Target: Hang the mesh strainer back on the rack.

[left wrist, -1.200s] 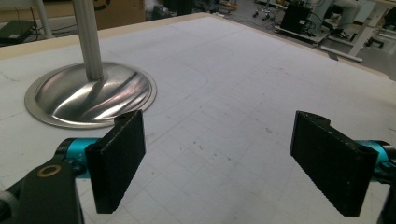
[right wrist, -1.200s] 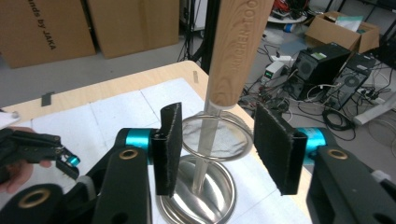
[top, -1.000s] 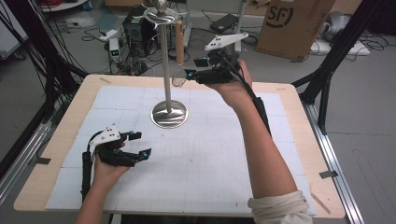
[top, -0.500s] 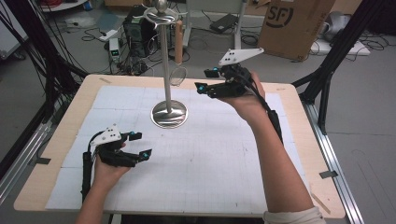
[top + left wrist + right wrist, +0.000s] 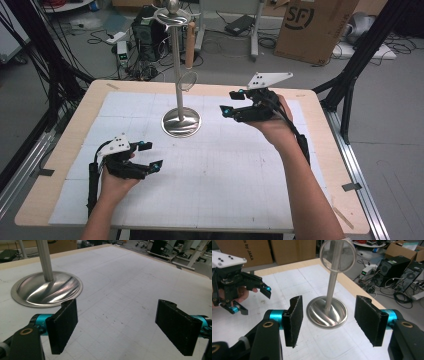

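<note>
- Your right gripper [image 5: 234,101] hangs in the air over the far right part of the bench [image 5: 320,150], pointing left toward the metal stand [image 5: 181,122]. Its jaws have just been opening and now stand well apart, with nothing between the pads.
- In the right gripper view, the right gripper [image 5: 328,320] frames the stand's dish-shaped base [image 5: 327,312] and its pole [image 5: 332,277] between the two black pads, but both lie well beyond the pads, not touched.
- The stand rests upright on the white gridded mat [image 5: 225,180], toward the far middle of the bench. Its round base is a shallow polished dish, and you can see only the pole rising from its centre; nothing else lies in it.
- A clear ring-like loop [image 5: 188,80] hangs against the pole, partway up in the high view; in the right gripper view it sits high, in front of the pole [image 5: 337,255]. What it is made of is hard to tell.
- At the top of the stand, curved hooks [image 5: 167,17] spread out beneath a round knob [image 5: 173,6].
- Your left gripper [image 5: 150,156] is low over the near left part of the mat, well apart from the stand. Its jaws are spread wide and hold nothing.
- In the left gripper view, bare mat shows between the pads of the left gripper [image 5: 116,325], with the stand's base [image 5: 47,288] off to the upper left.
- A cardboard box [image 5: 320,27] stands on the floor beyond the bench; its contents are not visible.
</note>
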A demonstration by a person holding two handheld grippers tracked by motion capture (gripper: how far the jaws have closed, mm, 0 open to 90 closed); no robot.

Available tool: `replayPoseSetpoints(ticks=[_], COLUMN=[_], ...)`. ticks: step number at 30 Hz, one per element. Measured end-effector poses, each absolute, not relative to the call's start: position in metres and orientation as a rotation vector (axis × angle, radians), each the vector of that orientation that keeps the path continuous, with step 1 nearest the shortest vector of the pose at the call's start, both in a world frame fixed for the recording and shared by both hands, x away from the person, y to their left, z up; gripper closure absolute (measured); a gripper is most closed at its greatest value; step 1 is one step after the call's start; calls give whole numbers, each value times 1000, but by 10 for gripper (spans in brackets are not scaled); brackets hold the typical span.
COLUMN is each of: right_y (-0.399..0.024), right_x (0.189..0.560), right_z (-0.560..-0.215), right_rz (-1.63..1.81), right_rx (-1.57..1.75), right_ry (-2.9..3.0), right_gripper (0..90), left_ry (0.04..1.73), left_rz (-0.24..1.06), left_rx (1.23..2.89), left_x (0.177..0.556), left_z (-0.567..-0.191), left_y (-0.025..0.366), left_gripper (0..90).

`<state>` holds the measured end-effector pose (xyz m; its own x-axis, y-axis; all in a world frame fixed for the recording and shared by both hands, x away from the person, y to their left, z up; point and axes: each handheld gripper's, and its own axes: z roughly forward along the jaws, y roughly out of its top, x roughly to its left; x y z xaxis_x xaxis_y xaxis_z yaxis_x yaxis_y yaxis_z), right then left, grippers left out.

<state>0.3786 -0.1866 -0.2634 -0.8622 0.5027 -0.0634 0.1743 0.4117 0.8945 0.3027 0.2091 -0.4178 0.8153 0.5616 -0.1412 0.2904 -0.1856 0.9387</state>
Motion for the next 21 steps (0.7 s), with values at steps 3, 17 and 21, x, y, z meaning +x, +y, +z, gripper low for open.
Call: replayPoseSetpoints(ticks=[3,17,21], right_y=[-191,-212,-217], right_x=[375,362,357], right_z=[-271,-307,-316], right_rz=[1440,1466,1459], right_rx=[604,659,681], right_ry=[2358,2369,2367], right_gripper=[389,354,348], left_ry=[656,663,662], left_rz=[278,275,268], left_rx=[1783,1780,1772], left_x=[303,303,304], left_z=[-418,-418,-418], left_y=[210,210,210], left_gripper=[188,187,188])
